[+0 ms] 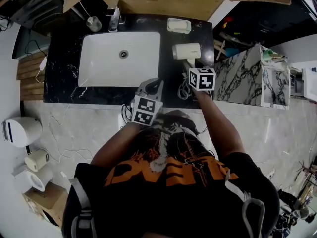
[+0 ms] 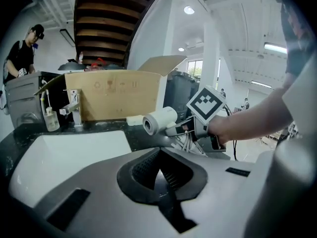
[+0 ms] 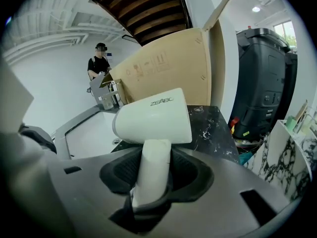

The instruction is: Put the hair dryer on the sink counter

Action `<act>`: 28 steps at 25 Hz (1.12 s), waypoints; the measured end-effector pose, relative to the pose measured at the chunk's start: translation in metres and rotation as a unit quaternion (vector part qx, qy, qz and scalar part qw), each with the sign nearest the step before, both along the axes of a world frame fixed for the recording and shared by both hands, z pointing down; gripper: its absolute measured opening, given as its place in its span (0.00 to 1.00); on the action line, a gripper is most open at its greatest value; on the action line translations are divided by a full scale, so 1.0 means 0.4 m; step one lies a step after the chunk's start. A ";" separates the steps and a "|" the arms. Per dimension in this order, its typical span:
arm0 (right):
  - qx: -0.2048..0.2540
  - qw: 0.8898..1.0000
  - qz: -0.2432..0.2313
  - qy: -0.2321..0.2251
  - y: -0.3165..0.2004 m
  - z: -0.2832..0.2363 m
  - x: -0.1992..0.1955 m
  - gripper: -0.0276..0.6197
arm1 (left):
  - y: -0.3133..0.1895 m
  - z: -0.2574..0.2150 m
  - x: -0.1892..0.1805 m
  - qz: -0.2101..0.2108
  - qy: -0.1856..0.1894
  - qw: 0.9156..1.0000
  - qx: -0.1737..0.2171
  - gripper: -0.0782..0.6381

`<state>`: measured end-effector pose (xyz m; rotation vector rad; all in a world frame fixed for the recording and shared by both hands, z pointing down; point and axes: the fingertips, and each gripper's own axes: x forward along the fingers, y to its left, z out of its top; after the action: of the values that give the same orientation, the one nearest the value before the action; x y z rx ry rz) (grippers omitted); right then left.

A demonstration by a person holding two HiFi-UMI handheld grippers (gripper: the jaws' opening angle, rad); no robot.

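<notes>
A cream hair dryer (image 1: 186, 50) hangs over the black marble counter (image 1: 64, 68), just right of the white sink basin (image 1: 104, 68). My right gripper (image 1: 194, 66) is shut on its handle. In the right gripper view the handle (image 3: 151, 172) stands between the jaws and the barrel (image 3: 154, 117) points left. The left gripper view shows the dryer (image 2: 160, 120) level, low over the counter; whether it touches I cannot tell. Its white cord (image 1: 184, 90) lies coiled near the counter's front edge. My left gripper (image 1: 152, 85) sits at the front edge by the basin, shut on nothing (image 2: 159, 153).
A faucet (image 1: 115, 20), a glass (image 1: 93, 24) and a soap dish (image 1: 178, 25) line the counter's back. An open cardboard box (image 1: 168, 1) rises behind them. A marble-patterned cabinet (image 1: 247, 78) stands to the right. A person (image 2: 22, 53) stands far off.
</notes>
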<state>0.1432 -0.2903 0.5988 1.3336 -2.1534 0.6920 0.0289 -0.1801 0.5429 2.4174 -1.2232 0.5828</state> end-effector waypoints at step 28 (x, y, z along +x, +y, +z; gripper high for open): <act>-0.042 0.997 0.018 0.065 -0.025 0.069 0.040 0.65 | -0.006 -0.007 0.057 -0.007 0.013 1.000 -0.005 0.14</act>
<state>0.1592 -0.3002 0.6266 1.3385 -1.9803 0.6827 0.0517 -0.1824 0.5403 2.3987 -1.2247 0.5508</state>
